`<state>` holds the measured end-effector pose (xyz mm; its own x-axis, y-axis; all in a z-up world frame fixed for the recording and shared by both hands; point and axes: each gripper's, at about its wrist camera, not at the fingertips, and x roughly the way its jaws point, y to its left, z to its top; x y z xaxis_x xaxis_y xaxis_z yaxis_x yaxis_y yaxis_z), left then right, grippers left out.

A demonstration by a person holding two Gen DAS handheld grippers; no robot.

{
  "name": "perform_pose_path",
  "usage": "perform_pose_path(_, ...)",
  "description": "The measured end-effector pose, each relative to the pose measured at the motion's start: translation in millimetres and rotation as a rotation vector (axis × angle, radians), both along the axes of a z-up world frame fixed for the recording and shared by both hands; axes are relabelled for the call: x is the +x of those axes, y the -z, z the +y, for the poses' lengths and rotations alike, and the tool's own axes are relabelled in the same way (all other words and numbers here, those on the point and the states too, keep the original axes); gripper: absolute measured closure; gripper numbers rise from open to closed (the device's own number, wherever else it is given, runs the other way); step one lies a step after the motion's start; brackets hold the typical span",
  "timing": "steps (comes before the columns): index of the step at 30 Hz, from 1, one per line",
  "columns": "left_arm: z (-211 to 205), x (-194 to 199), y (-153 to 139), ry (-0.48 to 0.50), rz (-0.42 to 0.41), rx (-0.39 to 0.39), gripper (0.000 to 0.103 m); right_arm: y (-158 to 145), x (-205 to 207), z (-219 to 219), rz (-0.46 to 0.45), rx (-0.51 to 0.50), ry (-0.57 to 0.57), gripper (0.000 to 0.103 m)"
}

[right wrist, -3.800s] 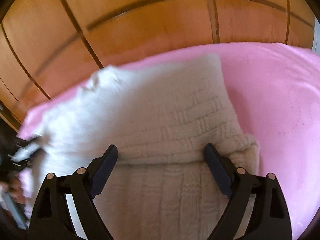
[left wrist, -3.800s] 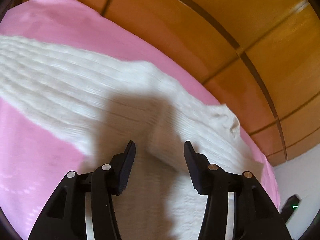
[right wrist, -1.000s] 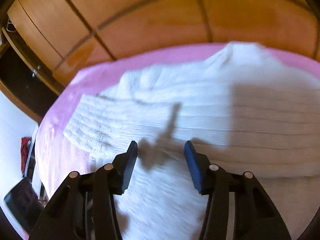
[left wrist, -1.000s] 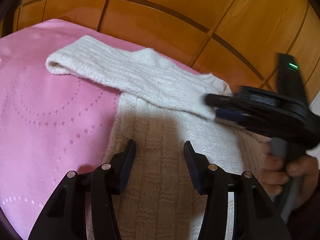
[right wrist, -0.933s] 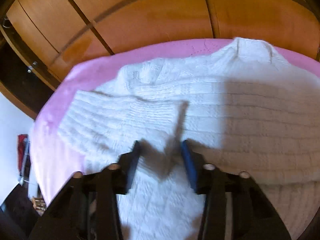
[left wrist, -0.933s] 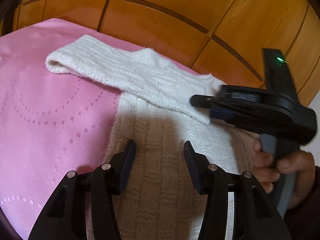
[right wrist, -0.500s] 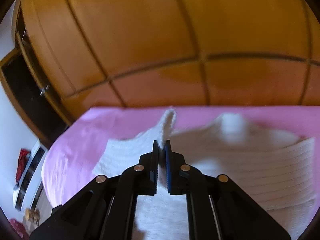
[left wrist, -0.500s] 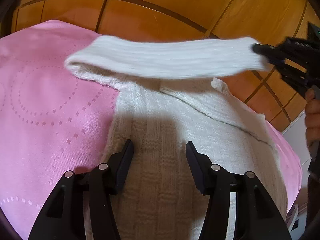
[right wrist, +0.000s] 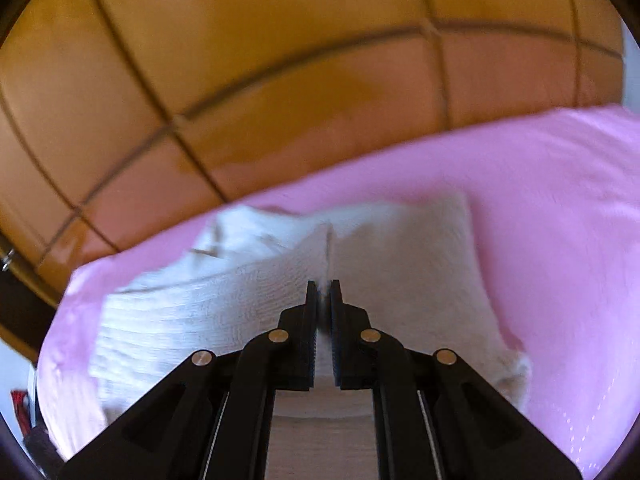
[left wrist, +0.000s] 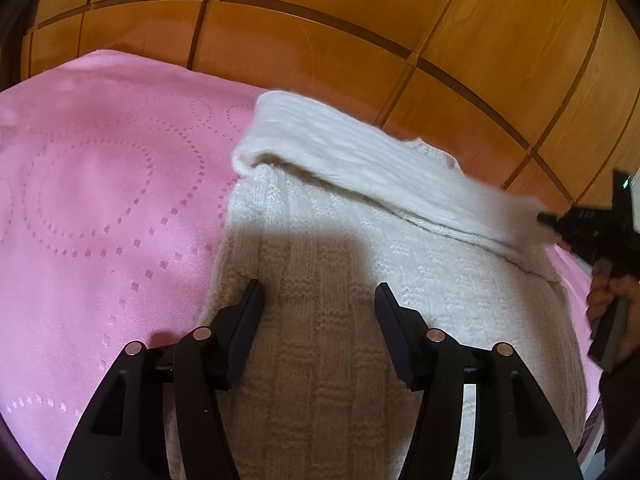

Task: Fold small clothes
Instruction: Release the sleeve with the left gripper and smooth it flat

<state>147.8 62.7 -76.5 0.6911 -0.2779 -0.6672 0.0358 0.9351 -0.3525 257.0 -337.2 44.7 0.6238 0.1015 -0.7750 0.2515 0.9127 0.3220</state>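
So there's a cream knit sweater (left wrist: 360,320) lying on a bed with a pink bedspread (left wrist: 100,200) that has dotted circle patterns on it, and behind the bed runs a glossy wooden panelled wall (left wrist: 360,40). The left gripper (left wrist: 320,296) hovers low over the sweater's body near its left edge — the jaws are spreading apart right now, with knit under the gap between them, but the pads aren't pressing on anything. The right gripper (right wrist: 324,286) is clenched tight on the end of the sweater's sleeve (left wrist: 380,160); in its own view you can see a thin ridge of white knit pinched between the 2 fingers (right wrist: 310,312), running up and away from the tips. From the left wrist view that sleeve is stretched across the top of the sweater, from the shoulder at upper left over to the right edge of the frame, where the right gripper (left wrist: 556,226) has it, with a person's hand (left wrist: 612,292) wrapped around the handle. The sleeve looks motion-blurred in both views, and whether it is touching the body underneath I can't really tell. The rest of the sweater sits flat on the bedspread, chunky block-pattern knit facing up.
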Motion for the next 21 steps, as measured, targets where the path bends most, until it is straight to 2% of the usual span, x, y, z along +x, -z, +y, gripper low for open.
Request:
perform_pose_path(4, -0.8, 1.6, -1.0, 0.004, 0.012, 0.009, 0.046, 29.1, -2.4, -19.2, 0.062, 0.036, 0.034, 0.097)
perform_pose_path(6, -3.0, 5.9, -8.3, 0.035, 0.045, 0.025, 0.042, 30.5, -4.9, -22.8, 0.055, 0.069, 0.024, 0.094)
perform_pose_path(7, -1.9, 7.2, -14.1, 0.059, 0.062, 0.014, 0.041, 28.4, -7.2, -25.5, 0.052, 0.074, 0.022, 0.086)
perform_pose_path(8, 3.3, 7.5, -22.9, 0.075, 0.059, -0.022, 0.041, 24.4, -8.2, -26.8, 0.047, 0.063, 0.017, 0.074)
perform_pose_path(10, 18.1, 12.0, -40.1, 0.071, 0.026, -0.069, 0.041, 14.8, -14.8, -27.7, 0.019, 0.018, 0.016, 0.059)
perform_pose_path(11, 25.3, 16.7, -44.7, 0.064, 0.024, -0.094, 0.036, 5.8, -19.6, -25.5, -0.008, -0.008, 0.011, 0.055)
perform_pose_path(13, 43.9, 30.3, -48.7, 0.028, 0.031, -0.164, 0.034, -3.0, -21.9, -18.4, -0.037, -0.029, -0.004, 0.052)
perform_pose_path(16, 67.4, 61.1, -46.1, -0.038, 0.076, -0.201, 0.034, -10.7, -23.9, 2.1, -0.071, -0.044, -0.061, 0.048)
perform_pose_path(21, 86.4, 112.0, -32.0, -0.084, 0.156, -0.342, 0.034, 3.3, -13.6, 36.5, -0.035, -0.113, -0.152, 0.045)
